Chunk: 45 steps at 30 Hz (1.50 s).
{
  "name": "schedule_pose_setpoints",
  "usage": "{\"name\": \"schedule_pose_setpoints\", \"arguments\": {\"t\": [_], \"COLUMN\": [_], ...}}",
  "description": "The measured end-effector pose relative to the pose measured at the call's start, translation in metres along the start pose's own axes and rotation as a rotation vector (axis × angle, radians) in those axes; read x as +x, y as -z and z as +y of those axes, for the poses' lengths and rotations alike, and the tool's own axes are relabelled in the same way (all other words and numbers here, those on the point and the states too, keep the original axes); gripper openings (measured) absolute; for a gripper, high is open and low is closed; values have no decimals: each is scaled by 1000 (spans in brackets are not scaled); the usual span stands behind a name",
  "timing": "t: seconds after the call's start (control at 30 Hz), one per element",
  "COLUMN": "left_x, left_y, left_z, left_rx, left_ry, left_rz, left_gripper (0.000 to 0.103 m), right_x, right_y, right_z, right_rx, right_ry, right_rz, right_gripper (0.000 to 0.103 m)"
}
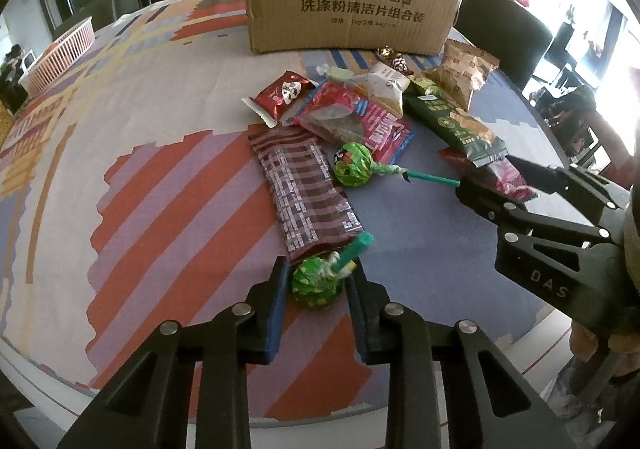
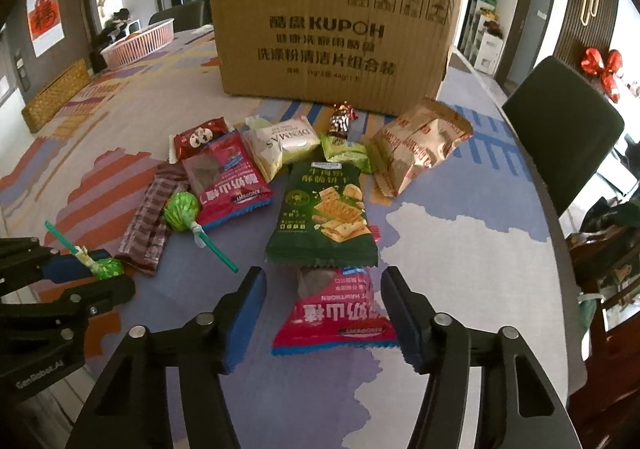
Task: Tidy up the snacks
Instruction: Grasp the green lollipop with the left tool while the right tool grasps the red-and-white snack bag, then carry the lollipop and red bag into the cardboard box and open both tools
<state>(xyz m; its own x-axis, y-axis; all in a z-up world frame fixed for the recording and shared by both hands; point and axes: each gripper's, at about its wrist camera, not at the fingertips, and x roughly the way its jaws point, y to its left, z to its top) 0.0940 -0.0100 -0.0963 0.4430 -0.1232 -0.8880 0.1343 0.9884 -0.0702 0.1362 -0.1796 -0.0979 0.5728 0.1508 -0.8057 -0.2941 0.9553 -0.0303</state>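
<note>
Both grippers down among the snacks in front of the cardboard box

Left gripper clamps a green lollipop; right gripper straddles the pink packet, pads apparently not yet pressing.

Left gripper pinched, right gripper apart

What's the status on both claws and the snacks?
Left claw shut on green lollipop. Right claw open around pink packet. Green cracker bag overlaps packet.
</note>
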Motion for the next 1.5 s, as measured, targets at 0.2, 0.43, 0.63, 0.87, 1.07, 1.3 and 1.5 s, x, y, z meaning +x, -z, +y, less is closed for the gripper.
{"name": "schedule_pose_setpoints", "arguments": {"t": [0.2,0.43,0.63,0.87,1.07,1.3,1.5], "left_x": [1,-7,-24,-43,-57,-68,-75], "left_y": [-1,4,9,13,17,10,-8], "left_z": [2,0,-4,-9,-11,-11,-10], "left_rx": [-11,-9,1,21,36,25,27], "left_ry": [24,54,49,51,56,88,86], "left_rz": [-13,-38,-93,-151,-196,-237,-286], "left_gripper": [26,26,26,26,26,26,26], "right_x": [0,-10,-24,-45,-66,-88,-94], "right_y": [2,9,19,29,34,29,11], "right_z": [-1,0,4,7,11,13,12], "right_rx": [28,63,76,67,60,42,42], "right_ry": [-14,-62,-92,-96,-80,-52,-52], "right_rz": [8,9,4,-18,-59,-144,-215], "right_gripper": [42,36,35,35,35,35,35]}}
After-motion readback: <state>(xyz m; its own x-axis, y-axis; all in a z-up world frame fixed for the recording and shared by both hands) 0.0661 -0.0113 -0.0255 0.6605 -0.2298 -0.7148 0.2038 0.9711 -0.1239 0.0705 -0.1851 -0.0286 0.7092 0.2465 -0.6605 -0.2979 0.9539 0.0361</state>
